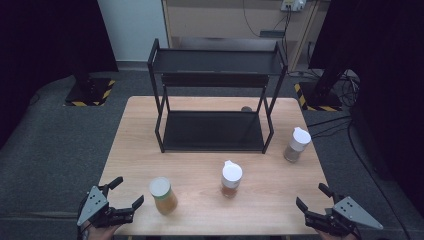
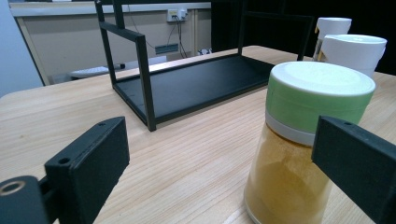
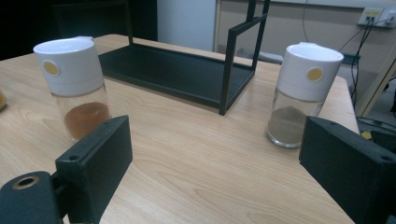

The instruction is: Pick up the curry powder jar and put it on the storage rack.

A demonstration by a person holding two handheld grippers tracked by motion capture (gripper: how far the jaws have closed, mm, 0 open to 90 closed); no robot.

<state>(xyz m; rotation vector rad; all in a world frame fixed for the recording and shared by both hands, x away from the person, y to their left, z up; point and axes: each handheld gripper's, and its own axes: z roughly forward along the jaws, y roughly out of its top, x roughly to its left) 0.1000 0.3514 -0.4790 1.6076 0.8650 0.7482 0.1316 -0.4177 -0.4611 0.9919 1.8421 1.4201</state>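
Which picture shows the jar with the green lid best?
The left gripper view: the green-lidded jar stands close up between the open jaws, so its pale green lid and yellow powder are plain. The high view shows that jar small, from above, by the left gripper. The right gripper view catches just a yellow sliver at its left edge.

Three spice jars (image 1: 163, 195) (image 1: 231, 178) (image 1: 297, 144), one black shelf rack (image 1: 215, 95), one wooden table (image 1: 135, 150).

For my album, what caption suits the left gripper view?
Open left gripper beside a green-lidded jar of yellow powder, black rack behind it on the wooden table.
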